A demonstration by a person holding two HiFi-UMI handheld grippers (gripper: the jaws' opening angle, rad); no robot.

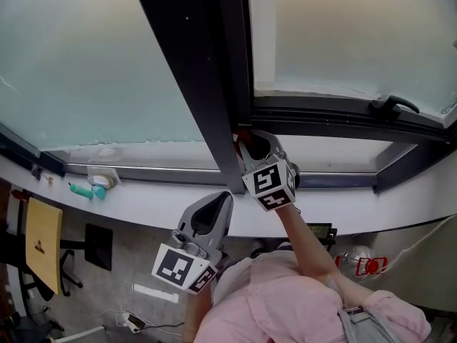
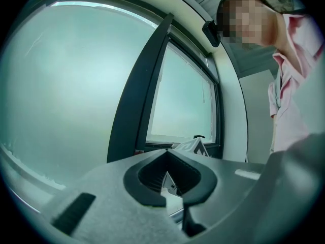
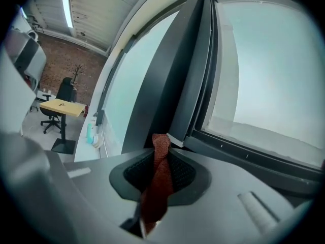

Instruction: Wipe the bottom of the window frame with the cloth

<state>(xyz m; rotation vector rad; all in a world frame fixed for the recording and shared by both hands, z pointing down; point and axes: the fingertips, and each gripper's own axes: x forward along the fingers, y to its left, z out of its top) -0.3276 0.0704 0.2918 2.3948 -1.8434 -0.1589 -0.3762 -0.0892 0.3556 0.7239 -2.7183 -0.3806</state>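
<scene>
My right gripper (image 1: 251, 143) is shut on a rust-red cloth (image 1: 243, 133), which it holds against the corner where the dark upright post (image 1: 200, 84) meets the bottom of the window frame (image 1: 328, 123). The right gripper view has the cloth (image 3: 158, 179) running up between the jaws, its tip at the lower frame rail (image 3: 244, 151). My left gripper (image 1: 216, 207) hangs lower, over the white sill, apart from the frame. In its own view the left gripper (image 2: 167, 161) is shut with nothing in it.
A white sill (image 1: 143, 199) runs below the frame, with a teal object (image 1: 86, 190) on it at the left. A black window handle (image 1: 393, 106) sits on the frame at the right. Below stand a yellow desk (image 1: 43, 241) and a bottle (image 1: 360, 264).
</scene>
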